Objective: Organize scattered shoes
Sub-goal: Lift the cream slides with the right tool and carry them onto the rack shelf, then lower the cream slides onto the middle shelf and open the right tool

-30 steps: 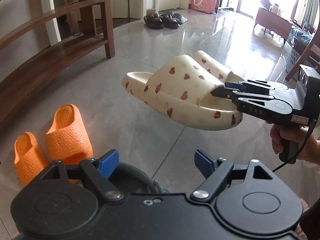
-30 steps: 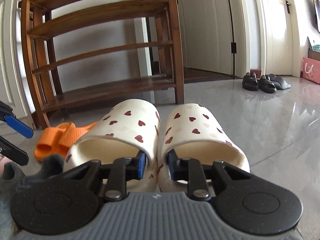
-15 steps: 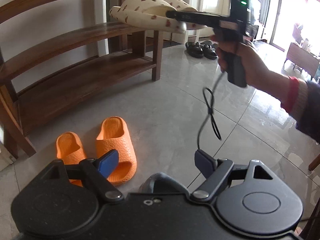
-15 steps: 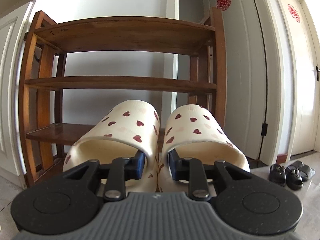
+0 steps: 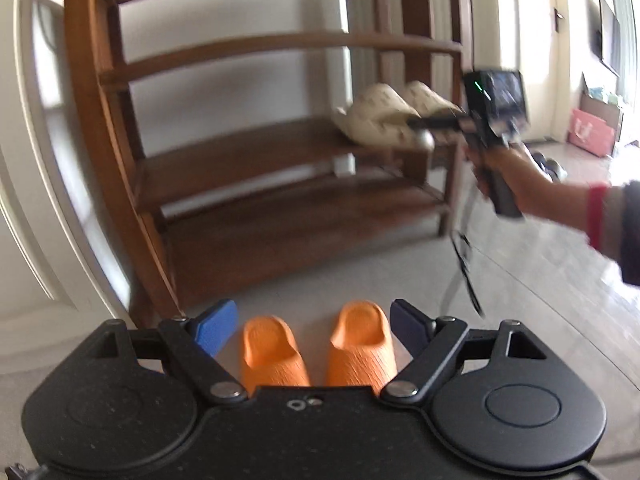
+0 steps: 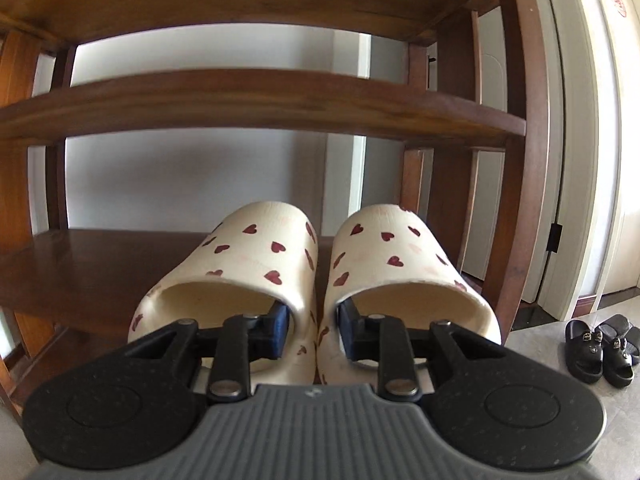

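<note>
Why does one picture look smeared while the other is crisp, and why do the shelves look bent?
Left wrist view: motion blur smears the wooden rack, heart slippers and right gripper; bright window glare at right. Right wrist view: sharp, evenly lit. In both, the fisheye lens bows the straight shelf boards.

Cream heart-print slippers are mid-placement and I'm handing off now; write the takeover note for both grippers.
Right gripper: jaws shut on the pair of cream foam slippers with red hearts, pinching their inner walls together, held at the wooden shoe rack, over its lower-middle shelf; contact unclear.
Left gripper: jaws open, empty, hovering over the pair of orange textured foam slippers on the floor.
Black sandals lie by the door.
Done: no pair released yet.
Left: release cream pair, shelve orange, then black.
</note>
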The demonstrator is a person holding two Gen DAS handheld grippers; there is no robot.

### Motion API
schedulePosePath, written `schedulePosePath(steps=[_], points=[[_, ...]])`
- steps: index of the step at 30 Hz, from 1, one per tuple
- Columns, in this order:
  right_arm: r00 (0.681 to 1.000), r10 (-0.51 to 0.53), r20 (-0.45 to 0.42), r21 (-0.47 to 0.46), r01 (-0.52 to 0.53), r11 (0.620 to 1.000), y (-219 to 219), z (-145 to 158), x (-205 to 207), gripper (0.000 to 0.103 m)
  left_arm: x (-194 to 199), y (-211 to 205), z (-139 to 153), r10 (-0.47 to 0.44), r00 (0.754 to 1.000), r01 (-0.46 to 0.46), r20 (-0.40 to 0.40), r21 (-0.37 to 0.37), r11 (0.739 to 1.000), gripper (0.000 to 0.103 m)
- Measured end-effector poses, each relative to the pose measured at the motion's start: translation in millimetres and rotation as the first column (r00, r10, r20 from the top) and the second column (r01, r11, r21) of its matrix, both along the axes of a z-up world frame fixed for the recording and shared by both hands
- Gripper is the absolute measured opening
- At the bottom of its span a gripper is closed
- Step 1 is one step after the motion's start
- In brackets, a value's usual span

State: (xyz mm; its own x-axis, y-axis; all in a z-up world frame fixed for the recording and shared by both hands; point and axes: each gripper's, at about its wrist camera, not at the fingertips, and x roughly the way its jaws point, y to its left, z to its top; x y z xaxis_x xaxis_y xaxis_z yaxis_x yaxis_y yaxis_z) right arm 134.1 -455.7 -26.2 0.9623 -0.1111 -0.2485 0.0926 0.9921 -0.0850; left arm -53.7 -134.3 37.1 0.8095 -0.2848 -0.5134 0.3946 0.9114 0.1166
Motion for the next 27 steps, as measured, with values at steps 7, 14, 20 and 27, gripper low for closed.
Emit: schedulePosePath(steps=[7,14,20,27], points=[[0.997,-0.049,-0.053,-0.026,0.048,0.999,6,4,-4,0.029,47,0,12,0.037,0.991,-0.029,0.129,-0.061,0.998,0.085],[0.982,-0.147,-0.122,-0.032,0.144,0.989,36,32,2,0.029,78,31,27,0.06,0.988,-0.039,0.142,-0.145,0.989,0.087],[0.955,-0.224,-0.194,-0.093,0.21,0.973,69,57,22,0.029,95,45,50,0.002,0.994,0.012,0.107,-0.136,0.991,0.087],[0.962,-0.149,-0.229,-0.121,0.124,0.985,69,52,32,0.029,139,0,52,0.108,0.986,-0.097,0.125,-0.093,0.991,0.088]])
